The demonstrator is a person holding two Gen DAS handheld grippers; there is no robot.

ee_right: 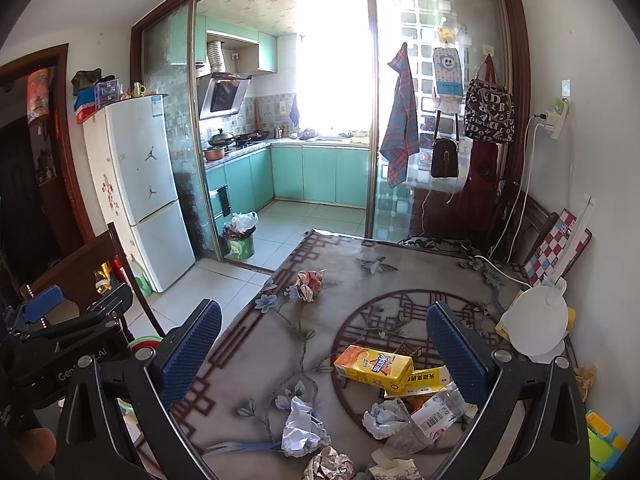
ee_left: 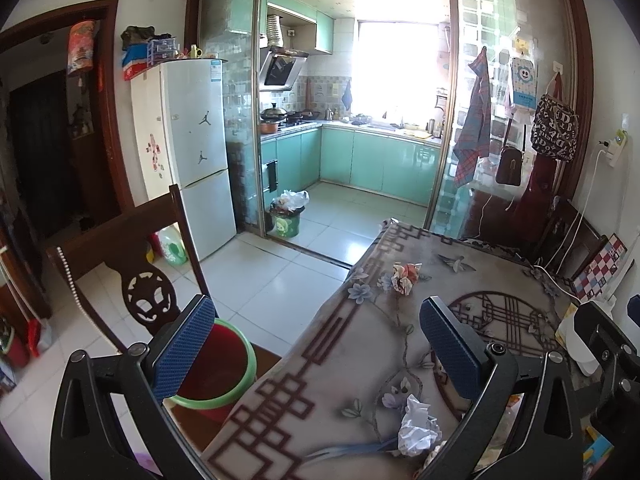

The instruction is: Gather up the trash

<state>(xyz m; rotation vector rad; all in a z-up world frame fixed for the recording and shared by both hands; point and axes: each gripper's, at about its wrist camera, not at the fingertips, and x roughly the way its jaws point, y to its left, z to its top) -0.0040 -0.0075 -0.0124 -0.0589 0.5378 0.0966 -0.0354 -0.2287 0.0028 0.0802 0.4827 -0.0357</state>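
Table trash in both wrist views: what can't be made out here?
- Red bin, left wrist view: the left gripper's finger and the table edge hide most of it.
- Crumpled paper, right wrist view: cut off by the bottom edge.
- Yellow box lettering: too small to read.

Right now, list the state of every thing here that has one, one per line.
Left claw: open, empty.
Right claw: open, empty.
Red bin: upright beside the table, no lid.
Yellow carton: lying flat on the table.
White paper ball: crumpled, on the table.
Plastic bottle: crushed, lying down.
Kitchen sliding door: open.
Kitchen bin: overfull.
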